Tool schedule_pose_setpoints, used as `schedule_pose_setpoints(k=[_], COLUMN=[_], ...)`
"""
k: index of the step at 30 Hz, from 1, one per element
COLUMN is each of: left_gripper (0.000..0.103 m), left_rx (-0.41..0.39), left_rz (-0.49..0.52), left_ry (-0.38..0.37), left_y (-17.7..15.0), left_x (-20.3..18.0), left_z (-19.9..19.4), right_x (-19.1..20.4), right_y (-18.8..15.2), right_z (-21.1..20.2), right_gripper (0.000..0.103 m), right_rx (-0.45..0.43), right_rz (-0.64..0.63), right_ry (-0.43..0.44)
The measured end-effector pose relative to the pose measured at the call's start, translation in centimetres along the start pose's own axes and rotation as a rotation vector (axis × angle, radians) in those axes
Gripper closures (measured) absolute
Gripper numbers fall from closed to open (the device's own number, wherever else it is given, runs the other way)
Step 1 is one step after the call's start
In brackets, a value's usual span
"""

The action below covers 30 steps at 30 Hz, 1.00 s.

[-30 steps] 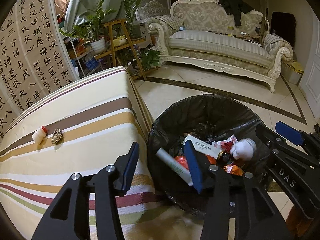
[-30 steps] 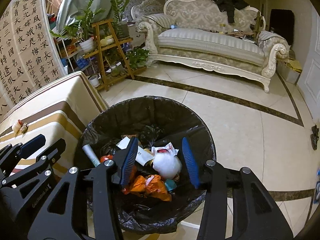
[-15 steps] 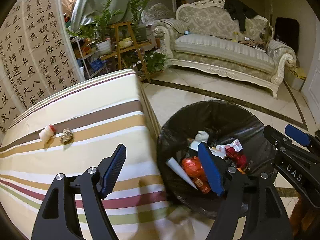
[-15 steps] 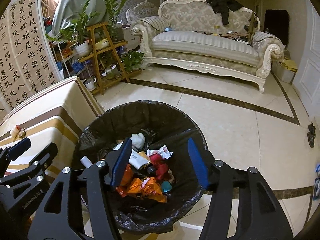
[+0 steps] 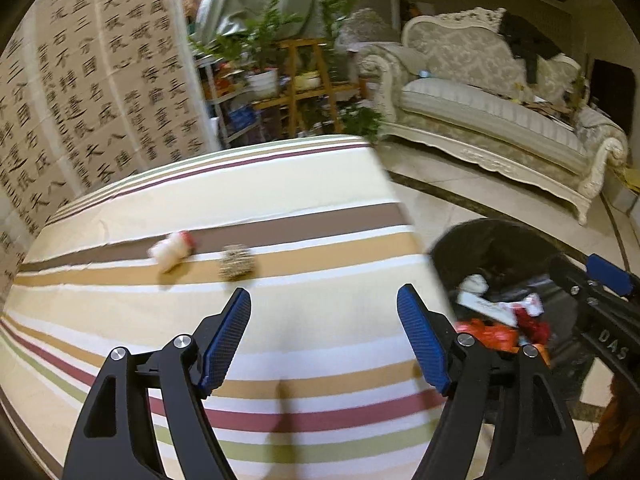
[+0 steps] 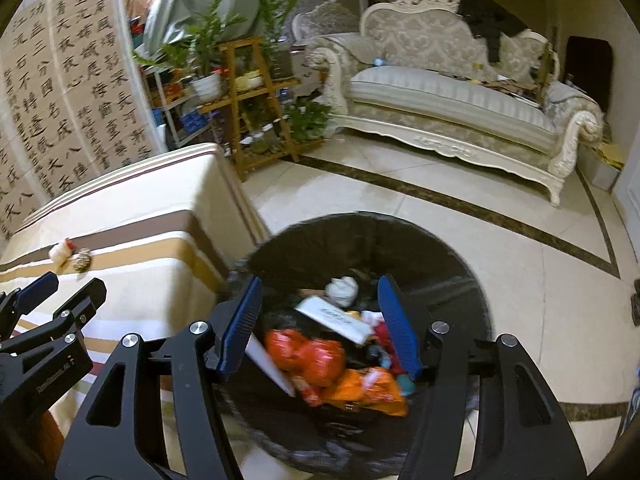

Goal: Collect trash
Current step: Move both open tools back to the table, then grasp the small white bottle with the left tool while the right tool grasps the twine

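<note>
Lying beyond the left gripper (image 5: pixel 324 336): white wad (image 5: pixel 172 250), brown scrap (image 5: pixel 237 262).

The left wrist view looks down close over the striped counter (image 5: pixel 320 208). The right wrist view faces the trash bin (image 6: pixel 460 264) from above. Both share the bin, the counter and the sofa (image 6: pixel 448 96).

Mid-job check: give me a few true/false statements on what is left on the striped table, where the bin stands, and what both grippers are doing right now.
1. Two small items lie on the striped table: a white crumpled piece with red and a brownish speckled piece. True.
2. The left gripper is shut on the white piece. False: its fingers are open and empty, short of both items.
3. The black-lined trash bin stands on the floor beside the table. True.
4. The bin is empty. False: orange wrappers and a white carton lie inside.
5. The right gripper hovers open over the bin. True.
</note>
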State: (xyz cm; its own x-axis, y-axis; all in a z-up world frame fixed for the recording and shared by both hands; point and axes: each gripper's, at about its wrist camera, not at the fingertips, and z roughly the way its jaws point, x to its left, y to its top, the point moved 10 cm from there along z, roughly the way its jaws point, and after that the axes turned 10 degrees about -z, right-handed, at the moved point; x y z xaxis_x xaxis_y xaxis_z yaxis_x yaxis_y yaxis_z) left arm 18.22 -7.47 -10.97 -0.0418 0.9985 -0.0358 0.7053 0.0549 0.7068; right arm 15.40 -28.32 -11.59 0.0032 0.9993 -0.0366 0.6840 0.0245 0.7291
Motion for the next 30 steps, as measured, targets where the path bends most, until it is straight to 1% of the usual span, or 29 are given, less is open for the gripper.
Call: schedule_pose_setpoints(k=[8,12,16,21,25,28,29,30], left_gripper=[0.030,0.030,0.030,0.030,0.030,0.030,0.030,0.036], left_rx=[0.003,0.005,0.024,0.038,0.073,0.082,0.082,0.084], left_rz=[-0.070,-0.091,-0.098,-0.078,-0.077,-0.070,-0.065,-0.063], left_ry=[0.097,0.127,0.133,0.138,0.115,0.102,0.099,0.094], left_y=[1.2,2.2,2.8,3.5,3.5,3.7,3.8,3.9], left_x=[7.3,9.9,11.4,12.3,12.5,12.5,12.5,12.5], left_z=[1.5,2.4,3.4,4.8,5.9,6.2,6.3,6.5], right_x=[6.8,10.3,13.1,15.7,17.0,17.4,17.6,17.8], right_y=[2.3,3.3,4.1,4.9,5.2,5.3,5.4,5.3], right_z=[1.3,1.9,2.4,3.2,3.8,4.2,4.4,4.5], right_gripper=[0.044,0.044,0.044,0.044,0.044,0.044,0.044,0.044], right_rx=[0.004,0.006,0.014,0.022,0.030,0.036,0.039,0.040], right_rz=[-0.081,-0.126,-0.162,-0.196,-0.212,-0.216,-0.217,-0.217], right_ry=[0.087,0.125,0.158,0.184,0.198,0.203,0.205,0.207])
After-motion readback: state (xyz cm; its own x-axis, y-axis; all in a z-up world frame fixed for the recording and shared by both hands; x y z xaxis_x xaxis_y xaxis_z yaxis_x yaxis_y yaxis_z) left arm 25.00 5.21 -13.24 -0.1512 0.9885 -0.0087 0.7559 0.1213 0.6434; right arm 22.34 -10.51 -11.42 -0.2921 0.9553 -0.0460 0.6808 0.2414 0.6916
